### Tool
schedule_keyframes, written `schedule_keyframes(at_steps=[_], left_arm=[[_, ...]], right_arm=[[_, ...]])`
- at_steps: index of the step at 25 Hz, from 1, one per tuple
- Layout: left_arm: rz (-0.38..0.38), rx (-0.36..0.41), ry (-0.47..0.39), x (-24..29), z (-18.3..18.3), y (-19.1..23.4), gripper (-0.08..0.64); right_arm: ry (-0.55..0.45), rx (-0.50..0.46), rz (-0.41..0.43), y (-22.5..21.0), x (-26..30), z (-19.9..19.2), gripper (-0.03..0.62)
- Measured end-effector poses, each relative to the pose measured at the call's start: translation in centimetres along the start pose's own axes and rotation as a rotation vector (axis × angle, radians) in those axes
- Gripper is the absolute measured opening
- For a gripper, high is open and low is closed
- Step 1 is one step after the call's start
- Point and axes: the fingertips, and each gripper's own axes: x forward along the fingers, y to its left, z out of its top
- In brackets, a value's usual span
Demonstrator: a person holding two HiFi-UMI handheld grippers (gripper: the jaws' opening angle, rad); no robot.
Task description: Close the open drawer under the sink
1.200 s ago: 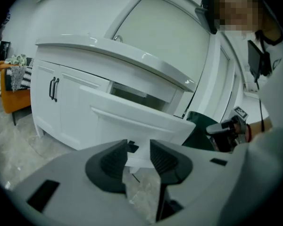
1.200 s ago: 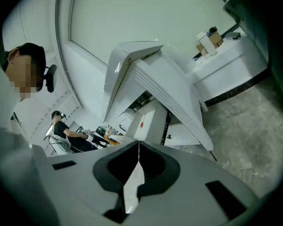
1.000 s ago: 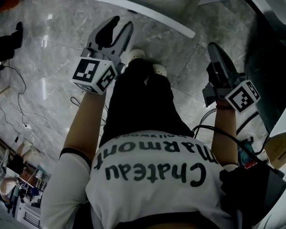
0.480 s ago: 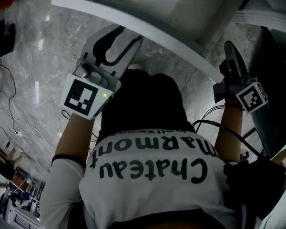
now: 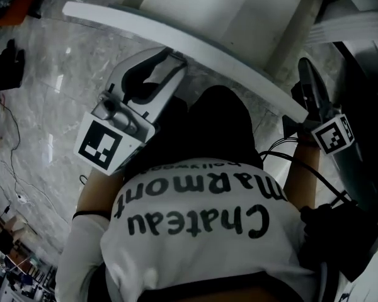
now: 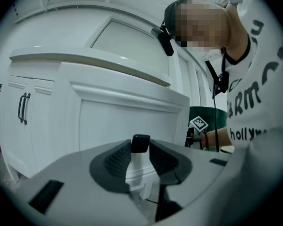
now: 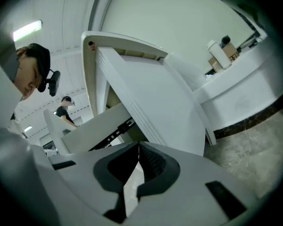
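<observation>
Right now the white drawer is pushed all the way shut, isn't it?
No. The white drawer is pulled out, not pushed shut. The head view shows its open top from above, and the right gripper view shows its side sticking out.

White drawer (image 5: 208, 52) stands pulled out, open.

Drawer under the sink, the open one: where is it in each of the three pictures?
Head view: drawer across the top, slanting from upper left to right.
Left gripper view: drawer fills the middle, its front facing us.
Right gripper view: drawer at centre, seen from the side, slide rail showing.
Shared landmark: grey marble floor, in head and right gripper views.
</observation>
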Motion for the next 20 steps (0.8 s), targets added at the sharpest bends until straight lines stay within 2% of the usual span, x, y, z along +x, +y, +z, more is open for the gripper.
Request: schedule_keyframes(at_steps=[3,7,11,14,20], left_arm=[[-0.017,0.023,-0.021,-0.1,0.3,0.0,0.121],[-0.006,0.021,0.02,0.0,-0.2,0.6,0.121],[-0.011,0.005,0.028,0.7,0.3,1.4,0.121],[-0.011,-0.003,0.031,1.0,0.5,1.7,0.121],[0.007,-0.007,0.039,1.3,1.1,1.6,0.123]], right_arm=[[-0.001,-0.104,0.025,2.1,-0.5,0.8,0.012],[0.044,-0.245,0.008,4.3,-0.5,2.2,0.012],[0.065,-0.33,-0.004,5.9,0.1,3.4,0.012],[0.068,-0.338,-0.007,6.4,0.2,3.4,0.011],[0.045,-0.275,-0.018,7.1,-0.4,3.9,0.011]])
